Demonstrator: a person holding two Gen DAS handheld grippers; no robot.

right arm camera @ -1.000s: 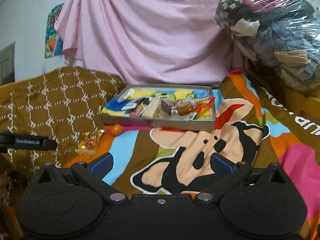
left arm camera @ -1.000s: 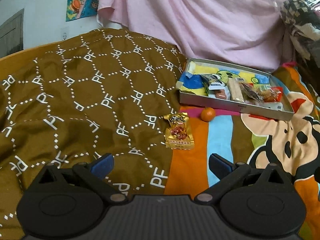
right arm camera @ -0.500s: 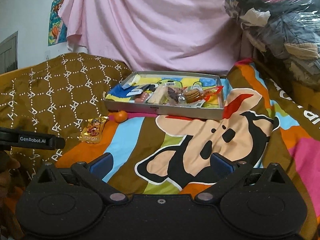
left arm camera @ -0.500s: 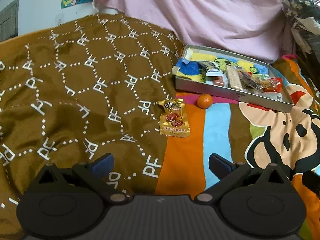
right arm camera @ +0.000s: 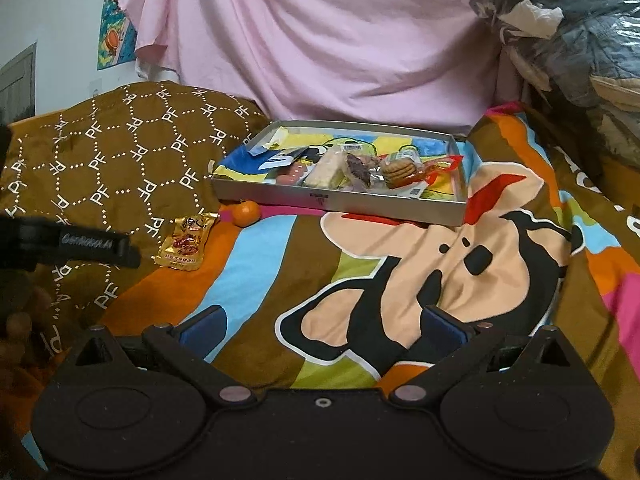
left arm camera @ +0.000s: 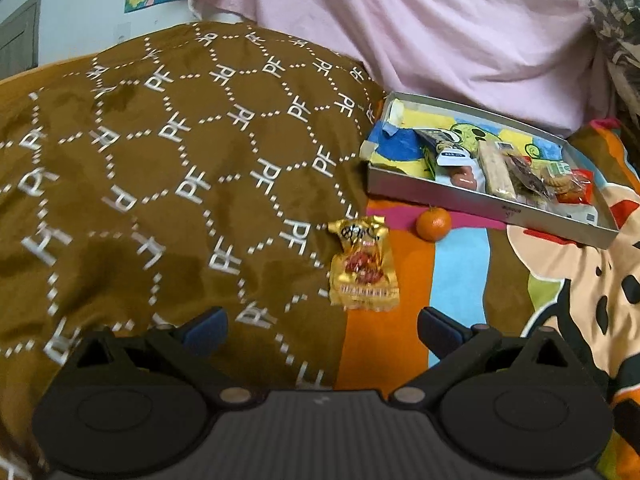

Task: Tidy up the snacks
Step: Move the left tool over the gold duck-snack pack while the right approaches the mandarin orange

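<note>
Nearest to us in the left wrist view, our left gripper [left arm camera: 322, 330] hangs over the bed with its blue-padded fingers [left arm camera: 206, 326] spread wide and nothing between them. Just beyond the fingertips lies a gold snack packet [left arm camera: 363, 266], flat on the seam where the brown patterned blanket [left arm camera: 168, 168] meets the striped cartoon bedsheet [left arm camera: 460, 280]. A little farther, a small tangerine [left arm camera: 433, 223] sits on the sheet, just beside the near wall of the shallow grey tray [left arm camera: 472, 205]; we cannot tell whether it touches the wall. The tray holds the other snacks in a loose row: a blue pouch [left arm camera: 394, 144], a pale wafer bar [left arm camera: 496, 168], and a clear bag of round biscuits [left arm camera: 560, 182] among other wrappers too small to tell apart.

From the right wrist view, our right gripper [right arm camera: 322, 330] is likewise spread and empty, poised over the cartoon figure printed on the sheet. Off to its left, one finger of the left gripper [right arm camera: 80, 246] shows as a black bar, near the gold packet [right arm camera: 187, 247]. The tangerine [right arm camera: 246, 213] lies beyond, by the tray's front left corner [right arm camera: 224, 192].

Behind the tray a pink sheet [right arm camera: 340, 48] hangs as a backdrop. At far right a plastic-wrapped bundle of clothes [right arm camera: 560, 28] is piled high, and at far left a colourful poster [right arm camera: 114, 20] is fixed to the pale wall.
</note>
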